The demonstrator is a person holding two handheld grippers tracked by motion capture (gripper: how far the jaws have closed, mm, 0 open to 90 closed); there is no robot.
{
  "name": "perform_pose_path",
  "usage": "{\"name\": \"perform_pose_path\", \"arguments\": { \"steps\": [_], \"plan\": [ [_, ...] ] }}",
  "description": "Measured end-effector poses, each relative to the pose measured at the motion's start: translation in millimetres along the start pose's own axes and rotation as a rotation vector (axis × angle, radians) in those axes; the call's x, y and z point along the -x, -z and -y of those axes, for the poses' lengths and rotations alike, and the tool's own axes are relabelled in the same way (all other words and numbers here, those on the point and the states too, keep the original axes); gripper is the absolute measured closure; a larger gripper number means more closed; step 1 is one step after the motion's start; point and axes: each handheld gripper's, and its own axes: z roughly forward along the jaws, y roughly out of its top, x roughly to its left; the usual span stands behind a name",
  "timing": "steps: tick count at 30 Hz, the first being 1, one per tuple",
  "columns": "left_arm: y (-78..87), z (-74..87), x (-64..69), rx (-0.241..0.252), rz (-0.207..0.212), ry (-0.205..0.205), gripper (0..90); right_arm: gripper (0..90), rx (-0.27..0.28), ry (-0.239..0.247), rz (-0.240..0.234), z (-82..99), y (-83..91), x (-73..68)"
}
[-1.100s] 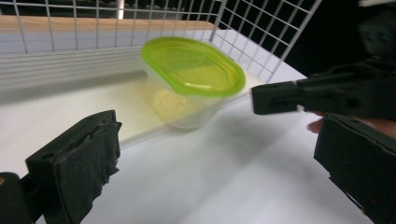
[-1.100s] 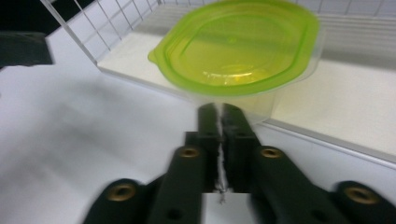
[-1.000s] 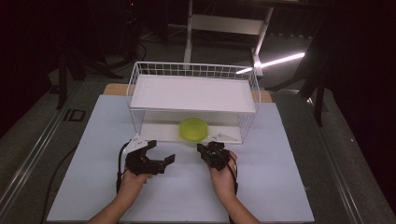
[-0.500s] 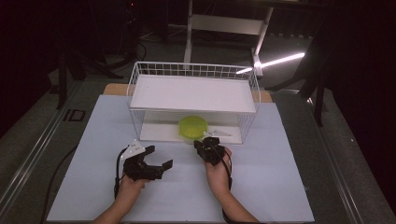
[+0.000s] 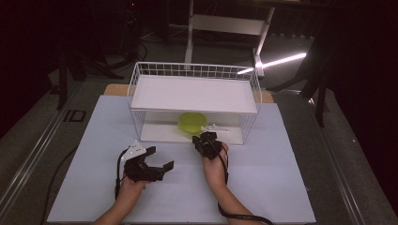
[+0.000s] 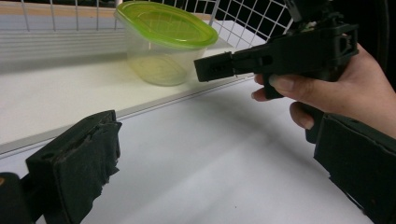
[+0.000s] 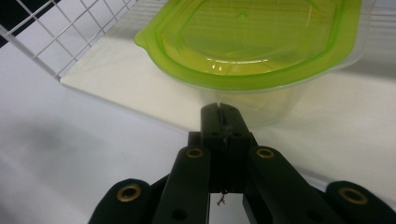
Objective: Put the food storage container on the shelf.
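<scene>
High view: The wire rack is standing at the 12 o'clock side of the white desk, with its open front facing the person so the lower shelf is reachable from the near side. The container with the green lid is sitting on that lower shelf, under the upper shelf board. The right tool is pointing toward 12 o'clock, just in front of the container. The left tool is resting at about 8 o'clock from the container, well apart from it.

Left gripper view: The left tool's jaws are standing wide apart, with nothing between them, probably waiting its turn. The container is lying at 12 o'clock, its lid seated flat on a clear tub. The tub is appearing empty, though a faint yellowish tint is making this uncertain. The right tool, held in a hand, is pointing at the container's wall from 3 o'clock.

Right gripper view: The right tool is fully closed, pads pressed together and holding nothing. Its tip is sitting just below the lid rim, near the clear wall; contact cannot be confirmed. A closed tip at this spot is suggesting a push or a nudge rather than a grasp.
</scene>
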Motion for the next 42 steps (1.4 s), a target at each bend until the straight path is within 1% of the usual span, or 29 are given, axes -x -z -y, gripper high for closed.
{"name": "perform_pose_path", "arguments": {
  "steps": [5,9,12,15,18,19,20,24,26,28,29,30,31,32,33,34,35,36,37,38,39,41,42],
  "plan": [
    [0.1,0.0,0.3,0.001,-0.001,-0.003,1.2,89.5,-0.004,-0.004,0.018,-5.7,-8.1,0.2],
    [-0.7,0.1,1.0,-0.003,0.005,-0.011,1.2,88.7,-0.009,-0.008,0.021,-8.0,-9.8,1.5],
    [-1.1,-0.3,2.2,-0.003,0.006,-0.017,1.2,88.3,-0.015,-0.013,0.008,-6.2,-5.9,1.4],
    [-1.3,-1.0,3.0,0.001,0.018,-0.019,1.1,87.0,-0.017,0.007,-0.011,-2.0,1.6,-1.4],
    [-1.0,-2.9,5.9,0.001,0.031,-0.039,1.2,84.3,-0.010,0.018,-0.033,1.6,12.2,-4.3],
    [-1.0,-4.1,7.4,0.000,0.035,-0.051,1.2,82.2,-0.006,0.016,-0.043,2.4,16.1,-5.4],
    [-0.5,-5.5,9.2,0.004,0.039,-0.061,1.1,79.1,0.000,0.026,-0.049,3.1,20.3,-6.3],
    [1.7,-12.2,15.1,0.015,0.057,-0.083,1.2,62.1,0.026,0.050,-0.073,3.7,37.6,-10.0],
    [3.4,-15.3,17.4,0.009,0.055,-0.100,1.2,55.0,0.045,0.050,-0.088,3.7,45.8,-10.0],
    [5.5,-17.4,18.1,0.011,0.062,-0.102,1.2,48.0,0.063,0.056,-0.100,3.9,53.4,-9.2],
    [6.8,-18.3,18.2,0.014,0.059,-0.100,1.2,46.1,0.069,0.059,-0.106,3.9,56.9,-8.7],
    [6.8,-18.3,18.2,0.014,0.059,-0.100,1.2,46.1,0.069,0.059,-0.106,3.9,56.9,-8.7],
    [9.8,-19.8,17.6,0.022,0.062,-0.090,1.2,43.0,0.077,0.057,-0.113,4.2,60.5,-8.2],
    [12.5,-21.1,17.2,0.026,0.063,-0.084,1.2,35.5,0.092,0.059,-0.129,5.1,67.3,-6.9],
    [12.5,-21.1,17.2,0.026,0.063,-0.084,1.2,35.5,0.092,0.059,-0.129,5.1,67.3,-6.9],
    [14.0,-21.7,17.2,0.023,0.063,-0.088,1.2,28.1,0.112,0.067,-0.145,6.8,75.0,-5.8],
    [15.3,-22.1,17.6,0.024,0.062,-0.090,1.2,26.6,0.123,0.079,-0.152,7.8,78.5,-5.4],
    [16.5,-22.4,18.1,0.022,0.064,-0.093,1.2,26.4,0.127,0.088,-0.148,8.4,81.9,-5.4],
    [17.6,-22.6,18.8,0.020,0.069,-0.093,1.2,24.8,0.132,0.090,-0.152,9.1,85.2,-5.0],
    [18.9,-22.6,19.5,0.018,0.069,-0.099,1.2,20.6,0.140,0.090,-0.170,9.9,87.9,-4.6],
    [20.2,-22.5,20.6,0.014,0.071,-0.102,1.2,19.2,0.145,0.098,-0.174,10.6,90.4,-4.8],
    [23.3,-22.0,22.0,0.010,0.077,-0.107,1.2,19.0,0.151,0.119,-0.164,12.5,95.8,-5.6],
    [24.8,-21.8,22.4,0.008,0.079,-0.109,1.2,17.6,0.150,0.127,-0.168,13.4,98.2,-5.6]
  ]
}}
